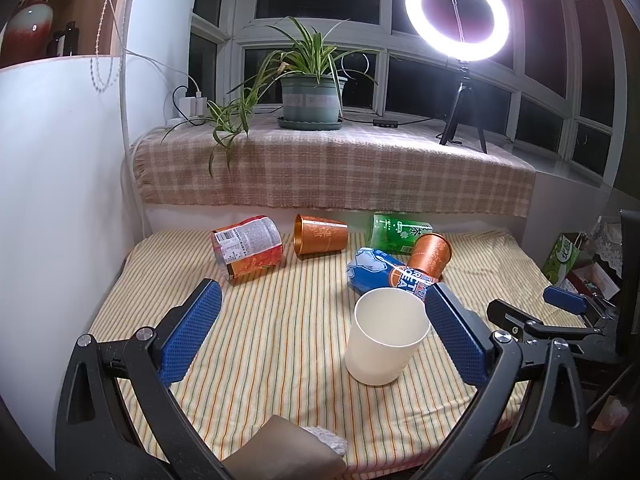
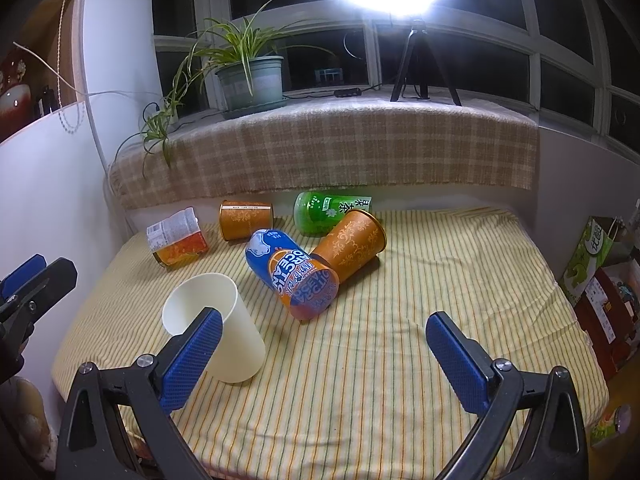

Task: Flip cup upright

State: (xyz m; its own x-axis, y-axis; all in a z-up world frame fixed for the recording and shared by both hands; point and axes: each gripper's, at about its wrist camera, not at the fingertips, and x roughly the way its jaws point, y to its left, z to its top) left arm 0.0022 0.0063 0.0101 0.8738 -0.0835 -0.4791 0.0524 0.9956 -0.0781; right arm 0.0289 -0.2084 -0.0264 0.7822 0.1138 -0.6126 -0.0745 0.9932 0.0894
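Note:
A plain white cup stands upright, mouth up, on the striped tablecloth. It also shows in the right wrist view. My left gripper is open and empty, the cup between its fingers near the right pad, apart from it. My right gripper is open and empty; its left pad is in front of the cup. Several cups lie on their sides further back: a blue-orange one, two copper ones, a green one, an orange-labelled one.
A plaid-covered window ledge rises behind the table with a potted plant and a ring light on a tripod. A white wall bounds the left. Bags and boxes stand right of the table.

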